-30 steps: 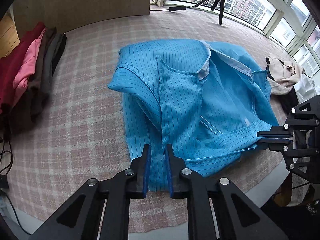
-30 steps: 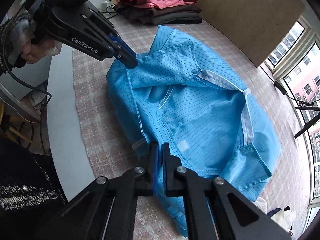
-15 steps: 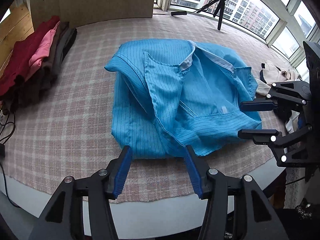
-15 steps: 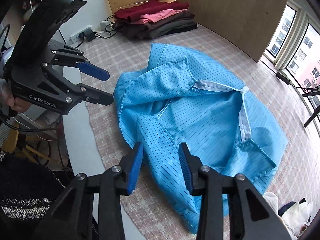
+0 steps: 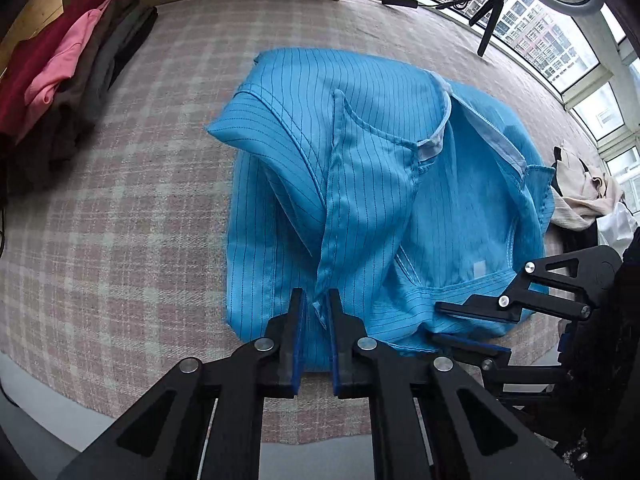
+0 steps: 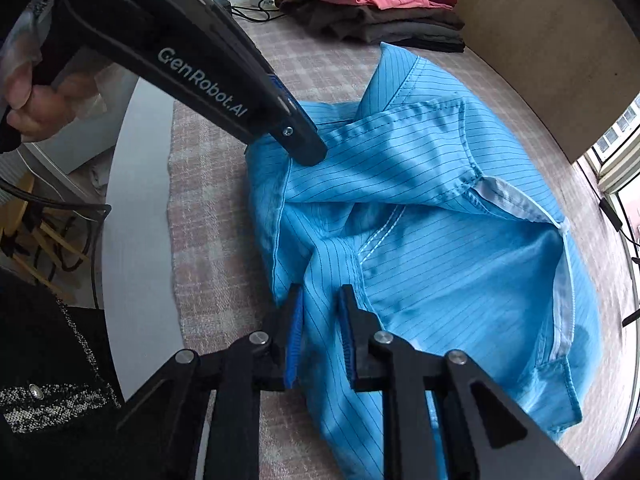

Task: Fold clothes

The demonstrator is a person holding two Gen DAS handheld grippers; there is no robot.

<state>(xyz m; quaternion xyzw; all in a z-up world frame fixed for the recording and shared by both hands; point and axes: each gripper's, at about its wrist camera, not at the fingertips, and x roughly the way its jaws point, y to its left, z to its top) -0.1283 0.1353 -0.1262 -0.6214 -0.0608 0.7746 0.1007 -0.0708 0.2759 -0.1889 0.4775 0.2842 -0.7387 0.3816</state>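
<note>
A blue pinstriped shirt (image 5: 380,208) lies partly folded on the plaid table cover (image 5: 120,240); it also shows in the right wrist view (image 6: 440,240). My left gripper (image 5: 316,300) is nearly shut, pinching a raised fold at the shirt's near edge. My right gripper (image 6: 322,296) has its jaws narrowly apart around the shirt's near hem. In the left wrist view the right gripper (image 5: 452,320) sits at the shirt's near right edge. In the right wrist view the left gripper (image 6: 308,148) presses on the shirt's left edge.
A stack of folded clothes (image 5: 68,72), red, pink, brown and grey, lies at the far left of the table (image 6: 372,8). A pile of unfolded beige, white and dark clothes (image 5: 588,196) lies at the right edge. A tripod (image 5: 492,12) stands by the windows.
Both grippers were wide open and pulled back from the shirt half a second ago. Now both have moved in to the near edge and closed down on the fabric.
</note>
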